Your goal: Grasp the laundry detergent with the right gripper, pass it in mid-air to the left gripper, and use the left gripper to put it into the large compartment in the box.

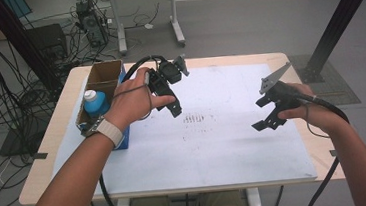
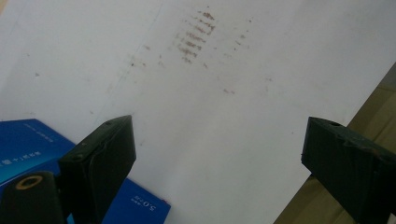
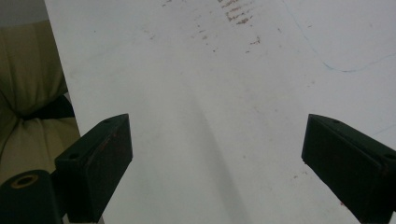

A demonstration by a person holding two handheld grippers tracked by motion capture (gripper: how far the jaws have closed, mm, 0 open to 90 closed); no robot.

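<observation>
Both bare forearms reach in from the near edge. The left hand, a pale band at its wrist, holds the black two-jaw left gripper with jaws spread wide. The right hand holds the black right gripper, jaws likewise wide apart, angled inward.

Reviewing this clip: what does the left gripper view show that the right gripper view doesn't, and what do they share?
Left gripper view: a blue box with printed text at the lower left, and a strip of wooden table edge at the right.

Right gripper view: beige fabric beyond the sheet's edge, and a thin blue pen line.

Both: the white sheet, brownish smudge marks, and each gripper's own fingers spread wide with nothing between them.
</observation>
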